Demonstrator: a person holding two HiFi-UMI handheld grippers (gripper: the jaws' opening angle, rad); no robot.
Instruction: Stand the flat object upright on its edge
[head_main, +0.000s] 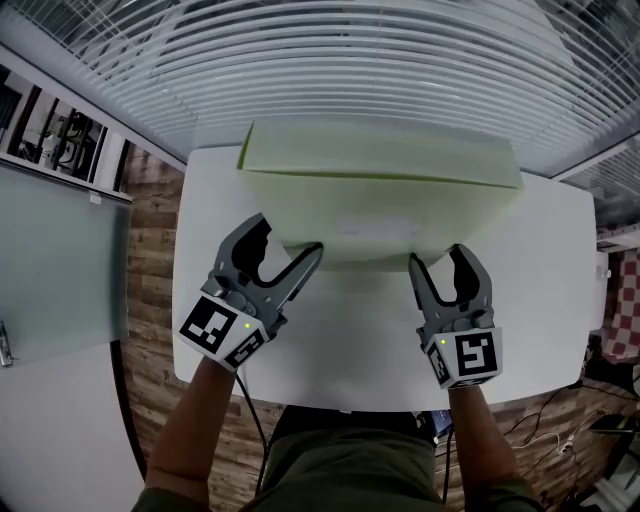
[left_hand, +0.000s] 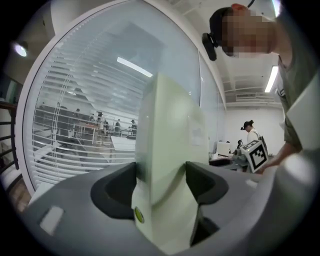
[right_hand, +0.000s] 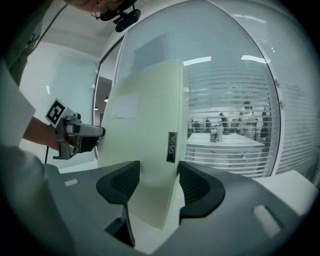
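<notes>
A pale green flat slab stands on its long edge on the white table, with its top edge towards the window. My left gripper is shut on the slab's lower left corner. My right gripper is shut on its lower right corner. In the left gripper view the slab fills the gap of the left gripper, with a pad against each face. The right gripper view shows the same hold by the right gripper on the slab, whose edge carries a small dark port.
The window blinds run close behind the table's far edge. Wood floor and a glass partition lie to the left. Cables lie on the floor at the right. People stand far off beyond the glass.
</notes>
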